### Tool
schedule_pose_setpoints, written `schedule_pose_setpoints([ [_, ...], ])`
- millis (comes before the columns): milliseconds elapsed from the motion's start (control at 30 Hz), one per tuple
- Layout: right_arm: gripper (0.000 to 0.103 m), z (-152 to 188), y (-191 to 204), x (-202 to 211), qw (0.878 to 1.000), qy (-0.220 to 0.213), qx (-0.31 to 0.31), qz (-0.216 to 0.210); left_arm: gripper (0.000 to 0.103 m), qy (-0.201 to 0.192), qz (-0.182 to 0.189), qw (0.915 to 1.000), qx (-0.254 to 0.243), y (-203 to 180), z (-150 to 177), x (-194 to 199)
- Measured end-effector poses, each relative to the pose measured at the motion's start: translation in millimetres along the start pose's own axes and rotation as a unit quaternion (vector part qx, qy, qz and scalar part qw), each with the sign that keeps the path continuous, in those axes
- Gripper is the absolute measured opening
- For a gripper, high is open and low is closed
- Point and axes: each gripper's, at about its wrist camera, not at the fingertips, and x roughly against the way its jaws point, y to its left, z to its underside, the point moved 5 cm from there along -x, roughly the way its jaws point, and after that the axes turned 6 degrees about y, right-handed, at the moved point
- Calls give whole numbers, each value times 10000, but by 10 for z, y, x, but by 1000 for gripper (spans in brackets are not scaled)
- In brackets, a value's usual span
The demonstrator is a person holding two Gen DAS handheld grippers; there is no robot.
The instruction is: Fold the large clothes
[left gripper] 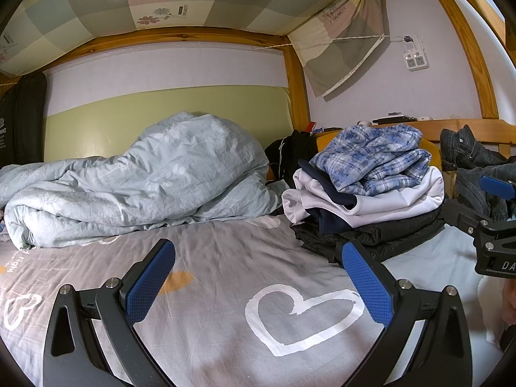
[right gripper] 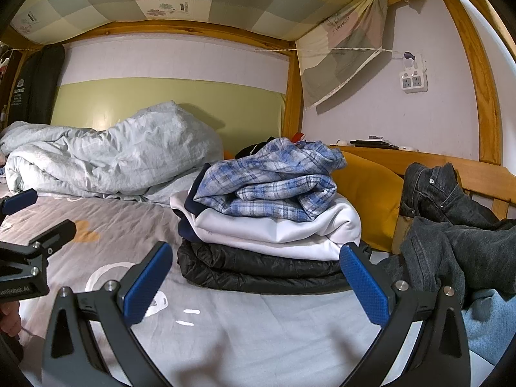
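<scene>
A stack of folded clothes rests on the grey bed sheet (left gripper: 225,264): a blue plaid shirt (left gripper: 374,158) (right gripper: 274,180) on top, a white garment (left gripper: 380,203) (right gripper: 283,229) under it, a black padded jacket (left gripper: 371,235) (right gripper: 258,267) at the bottom. Dark grey jeans (right gripper: 451,225) (left gripper: 474,164) lie crumpled to the right of the stack. My left gripper (left gripper: 258,274) hovers open over bare sheet, left of the stack. My right gripper (right gripper: 254,274) is open just before the stack, holding nothing. Each gripper shows at the edge of the other's view.
A bunched pale blue duvet (left gripper: 135,187) fills the back left of the bed. An orange pillow (right gripper: 367,187) lies behind the stack by the wooden bed frame (right gripper: 471,174). A wall socket (right gripper: 412,80) and a tied checked curtain (right gripper: 348,51) hang on the right wall.
</scene>
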Motion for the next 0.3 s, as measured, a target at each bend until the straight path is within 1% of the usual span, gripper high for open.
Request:
schedule_pose_setpoints([
  [300,103,0,1,0,10000,-1,-2,1,103,3,-2,10000,-11,2,5,3],
])
